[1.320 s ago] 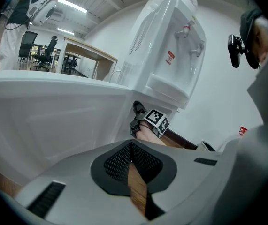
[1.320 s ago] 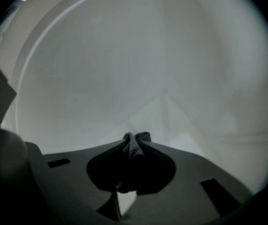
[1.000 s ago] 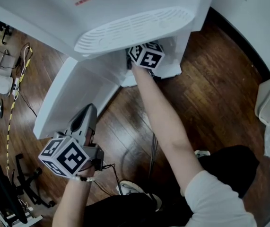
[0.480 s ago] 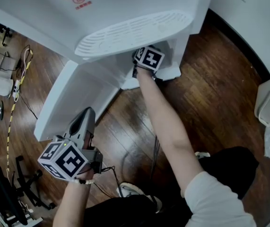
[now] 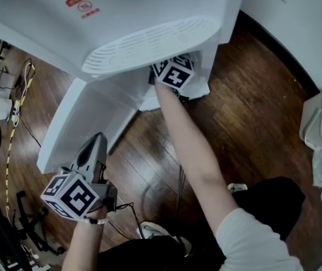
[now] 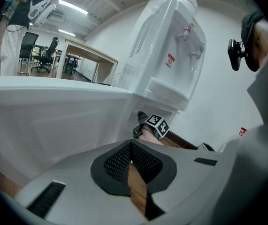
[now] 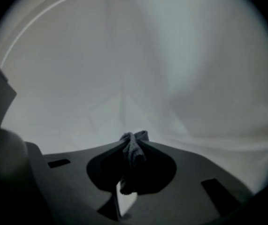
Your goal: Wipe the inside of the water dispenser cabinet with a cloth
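The white water dispenser (image 5: 149,16) stands ahead with its lower cabinet door (image 5: 79,120) swung open to the left. My right arm reaches under the drip tray (image 5: 149,41) into the cabinet; only the right gripper's marker cube (image 5: 175,73) shows in the head view. In the right gripper view, my right gripper (image 7: 133,143) is shut on a bunched dark grey cloth (image 7: 133,151), close to the dim white inner walls (image 7: 124,78) of the cabinet. My left gripper (image 5: 97,140) hangs low beside the door, jaws shut on nothing (image 6: 131,163).
Dark wooden floor (image 5: 251,112) surrounds the dispenser. A white bin (image 5: 318,123) stands at the right edge. Cables and chair bases (image 5: 14,112) lie at far left. My legs and a shoe (image 5: 155,230) are just below the arms.
The right gripper's cube has shifted and turned a little at the cabinet mouth, staying inside with the cloth. The left gripper has drifted slightly lower and left.
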Demonstrator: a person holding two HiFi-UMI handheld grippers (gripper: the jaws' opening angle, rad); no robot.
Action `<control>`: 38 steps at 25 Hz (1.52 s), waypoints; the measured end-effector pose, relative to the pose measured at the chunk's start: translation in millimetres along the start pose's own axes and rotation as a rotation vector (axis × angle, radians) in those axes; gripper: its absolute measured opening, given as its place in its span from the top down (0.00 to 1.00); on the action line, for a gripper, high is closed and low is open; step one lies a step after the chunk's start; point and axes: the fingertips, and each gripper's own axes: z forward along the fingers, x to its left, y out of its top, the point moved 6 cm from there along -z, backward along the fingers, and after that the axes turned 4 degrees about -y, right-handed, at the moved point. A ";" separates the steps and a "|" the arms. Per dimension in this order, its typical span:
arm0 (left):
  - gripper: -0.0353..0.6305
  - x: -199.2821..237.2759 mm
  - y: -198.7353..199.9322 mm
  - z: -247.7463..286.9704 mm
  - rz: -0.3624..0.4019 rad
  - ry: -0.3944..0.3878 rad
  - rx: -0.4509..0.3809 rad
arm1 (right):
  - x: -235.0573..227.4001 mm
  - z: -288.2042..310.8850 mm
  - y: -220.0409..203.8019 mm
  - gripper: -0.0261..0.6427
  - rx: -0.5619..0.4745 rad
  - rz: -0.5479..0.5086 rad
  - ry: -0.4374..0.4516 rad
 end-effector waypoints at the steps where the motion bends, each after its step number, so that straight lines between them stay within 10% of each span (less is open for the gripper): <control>1: 0.97 0.1 0.0 -0.3 -0.001 0.000 0.000 | 4.0 -1.4 10.3 0.91 -0.034 0.011 0.011; 27: 0.97 9.2 -5.2 -2.4 -0.033 -0.003 0.011 | -93.0 -11.7 -66.7 0.91 0.187 0.244 -0.408; 38: 0.97 5.4 -0.9 -14.5 -0.026 -0.050 -0.006 | -44.1 -36.8 -22.4 0.91 0.010 0.204 -0.269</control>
